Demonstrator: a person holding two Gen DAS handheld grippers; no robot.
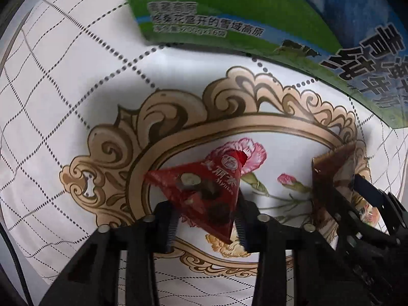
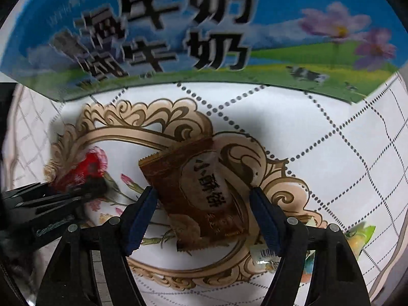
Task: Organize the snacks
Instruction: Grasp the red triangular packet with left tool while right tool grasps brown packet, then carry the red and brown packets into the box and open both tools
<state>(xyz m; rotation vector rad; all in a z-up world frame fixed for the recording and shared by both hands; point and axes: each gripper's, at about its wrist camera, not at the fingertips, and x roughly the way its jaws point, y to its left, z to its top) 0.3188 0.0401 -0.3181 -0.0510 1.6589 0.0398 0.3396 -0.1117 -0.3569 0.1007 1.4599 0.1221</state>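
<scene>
2 grippers: left gripper (image 1: pixel 204 219) clamps red packet (image 1: pixel 204 193); right gripper (image 2: pixel 204 216) wide apart around brown packet (image 2: pixel 196 188); milk carton (image 2: pixel 204 33) beyond

A: Left wrist view, milk carton (image 1: pixel 229 12) cut off by the top and right edges; its small print is blurred.
B: Right wrist view, green-yellow packet (image 2: pixel 362 237) half hidden behind the right gripper's finger (image 2: pixel 267 219). Red packet (image 2: pixel 86 168) at left is smeared, label unreadable.
</scene>
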